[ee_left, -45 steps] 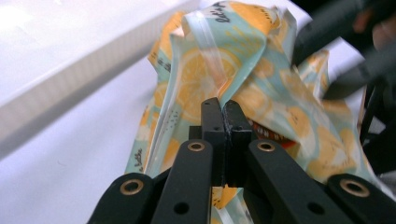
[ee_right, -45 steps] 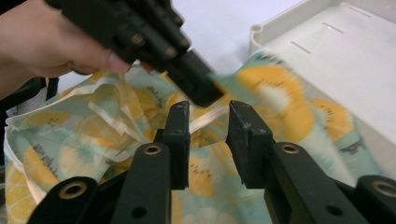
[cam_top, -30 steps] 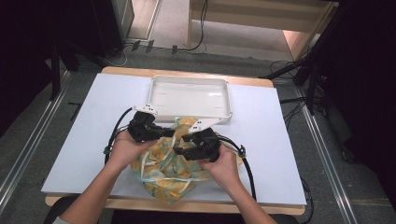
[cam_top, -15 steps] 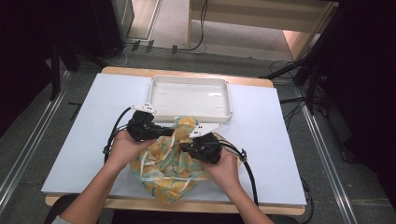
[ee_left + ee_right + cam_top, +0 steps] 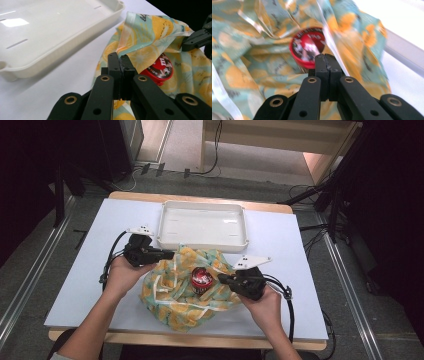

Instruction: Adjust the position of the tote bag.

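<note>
While each hand-held gripper – left (image 5: 167,253), right (image 5: 223,279) – clamps the bag's (image 5: 170,292) mouth apart, the red can (image 5: 201,278) inside sits exposed – its removal remains.

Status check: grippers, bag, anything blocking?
Left hand-held gripper shut on the bag edge. Right hand-held gripper shut, jaws just closed, apparently on bag fabric. Red can exposed in the bag. Tray behind, nothing blocking.

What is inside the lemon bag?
A round red tin with a picture on its lid sits in the open mouth of the lemon bag. Only its top and a bit of its side show; the cloth covers whatever else might be underneath.
</note>
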`<state>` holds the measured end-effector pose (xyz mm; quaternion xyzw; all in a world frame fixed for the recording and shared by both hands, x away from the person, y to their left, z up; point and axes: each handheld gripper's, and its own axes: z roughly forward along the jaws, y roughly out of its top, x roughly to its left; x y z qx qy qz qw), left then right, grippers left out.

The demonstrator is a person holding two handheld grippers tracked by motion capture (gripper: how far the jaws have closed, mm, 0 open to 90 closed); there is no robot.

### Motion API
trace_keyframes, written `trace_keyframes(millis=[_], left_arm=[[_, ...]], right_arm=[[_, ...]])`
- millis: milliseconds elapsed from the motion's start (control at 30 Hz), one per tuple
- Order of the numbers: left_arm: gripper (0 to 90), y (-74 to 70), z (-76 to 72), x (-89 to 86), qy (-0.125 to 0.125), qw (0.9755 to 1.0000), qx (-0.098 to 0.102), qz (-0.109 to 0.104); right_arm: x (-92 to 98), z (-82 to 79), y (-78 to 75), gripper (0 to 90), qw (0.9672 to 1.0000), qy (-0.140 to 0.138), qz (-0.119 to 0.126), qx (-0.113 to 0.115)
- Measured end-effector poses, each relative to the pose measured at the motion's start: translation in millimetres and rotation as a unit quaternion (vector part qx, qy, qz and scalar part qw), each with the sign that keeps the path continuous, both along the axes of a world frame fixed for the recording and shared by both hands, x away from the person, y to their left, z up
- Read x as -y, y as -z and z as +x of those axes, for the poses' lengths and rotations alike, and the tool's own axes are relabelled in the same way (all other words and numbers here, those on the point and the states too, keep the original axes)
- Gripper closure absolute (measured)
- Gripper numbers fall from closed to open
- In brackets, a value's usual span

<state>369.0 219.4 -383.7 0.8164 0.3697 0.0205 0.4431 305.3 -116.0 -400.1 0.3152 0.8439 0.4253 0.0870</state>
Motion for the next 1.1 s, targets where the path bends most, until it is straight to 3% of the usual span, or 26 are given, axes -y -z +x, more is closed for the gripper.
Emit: trace_keyframes(millis=[367, 533, 700, 1033, 1100], left_arm=[[90.0, -5.1, 1.9, -23.7, -0.031, 0.9994, 0.012, 0.009], [90.0, -8.3, 2.2, -33.5, -0.038, 0.9991, 0.017, -0.002], [90.0, -8.8, 3.6, -43.8, -0.053, 0.9984, 0.019, -0.001], [90.0, -5.7, 7.0, -48.7, -0.062, 0.9979, 0.018, 0.003], [90.0, -4.7, 9.5, -50.4, -0.066, 0.9976, 0.014, -0.011]], right_arm=[[29.5, -2.9, 2.3, 90.0, 0.9993, 0.034, -0.017, 0.003], [37.9, -3.5, 2.1, 90.0, 0.9986, 0.044, -0.028, 0.006], [46.8, -2.7, 0.9, 90.0, 0.9979, 0.056, -0.033, 0.007], [55.8, 0.6, 2.5, 90.0, 0.9972, 0.068, -0.031, 0.004], [56.1, 0.8, 2.3, 90.0, 0.9970, 0.068, -0.034, 0.006]])
